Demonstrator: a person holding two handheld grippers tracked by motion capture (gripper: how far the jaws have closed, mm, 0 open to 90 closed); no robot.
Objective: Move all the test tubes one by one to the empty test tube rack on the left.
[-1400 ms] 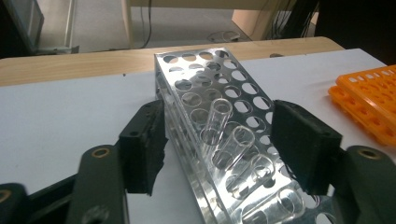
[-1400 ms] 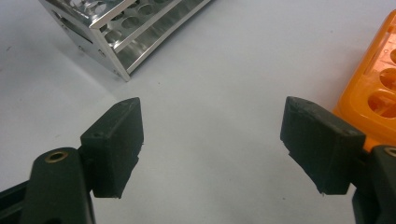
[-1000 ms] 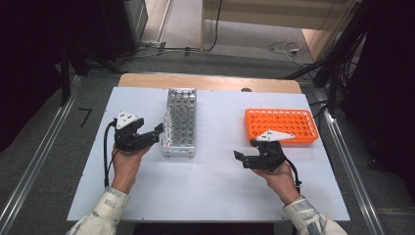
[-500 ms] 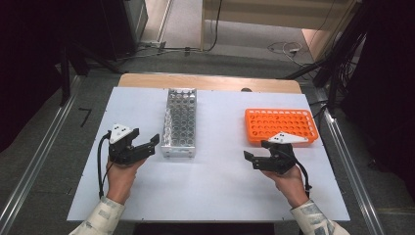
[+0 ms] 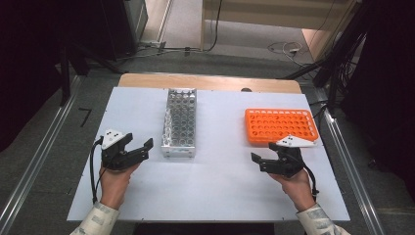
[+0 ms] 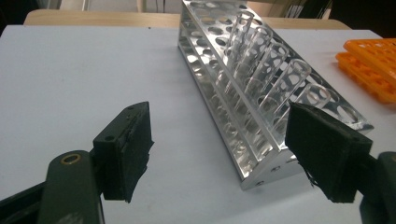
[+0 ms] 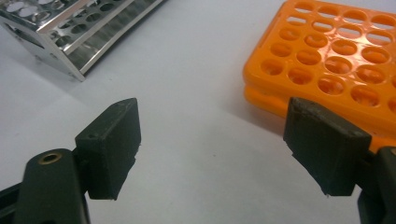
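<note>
A clear metal tube rack (image 5: 180, 122) stands mid-table, and several clear tubes (image 6: 261, 60) sit in its holes. An empty orange tube rack (image 5: 281, 125) lies at the right. My left gripper (image 5: 139, 144) hovers just left of the metal rack's near end, open, with nothing between its pads. In the left gripper view, the gripper (image 6: 224, 149) frames the metal rack's (image 6: 243, 93) near corner without touching it. My right gripper (image 5: 262, 154) sits in front of the orange rack, also open and empty. In the right gripper view, the gripper (image 7: 215, 149) points at bare table between the orange rack (image 7: 336, 60) and the metal rack (image 7: 79, 32).
The white table board (image 5: 220, 196) rests on a wooden top (image 5: 205, 82). Metal rails (image 5: 34, 161) run along both sides of the table. Cables lie on the floor beyond the far edge.
Both hands have drawn back toward the near edge. The left gripper moved left and away from the metal rack, the right gripper moved right. Both stayed open.
</note>
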